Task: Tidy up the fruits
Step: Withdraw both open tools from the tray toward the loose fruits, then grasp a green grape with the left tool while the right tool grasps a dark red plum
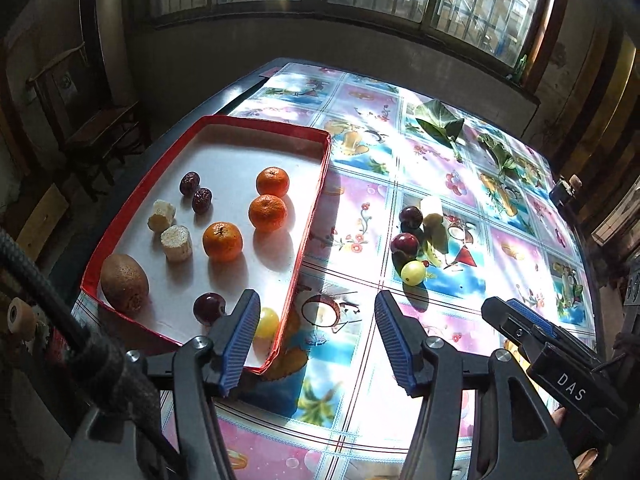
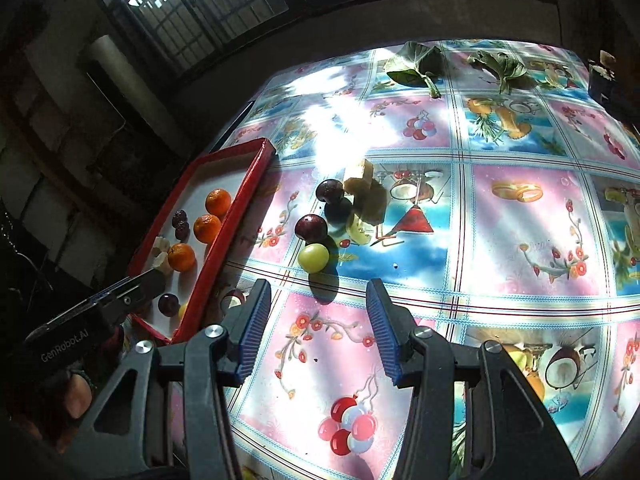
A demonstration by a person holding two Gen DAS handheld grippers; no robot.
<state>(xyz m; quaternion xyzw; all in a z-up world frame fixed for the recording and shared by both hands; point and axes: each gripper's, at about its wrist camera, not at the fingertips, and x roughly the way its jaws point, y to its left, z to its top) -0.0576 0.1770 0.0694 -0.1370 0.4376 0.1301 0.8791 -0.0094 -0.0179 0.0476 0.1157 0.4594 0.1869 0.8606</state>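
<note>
Red tray [image 1: 312, 216] long axis runs 7 to 1 o'clock on bench [image 1: 460, 340]. Left tongs [image 1: 314, 344] and right tongs [image 2: 318, 328] released, empty.

Three oranges [image 1: 272, 182], three dark plums [image 1: 411, 218], two yellow-green grapes [image 1: 414, 272], two dates [image 1: 189, 183], one kiwi [image 1: 124, 282]

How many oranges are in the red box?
3. One orange sits farthest back in the red box, another just in front of it, and the third nearer the kiwi. None looks hidden.
</note>
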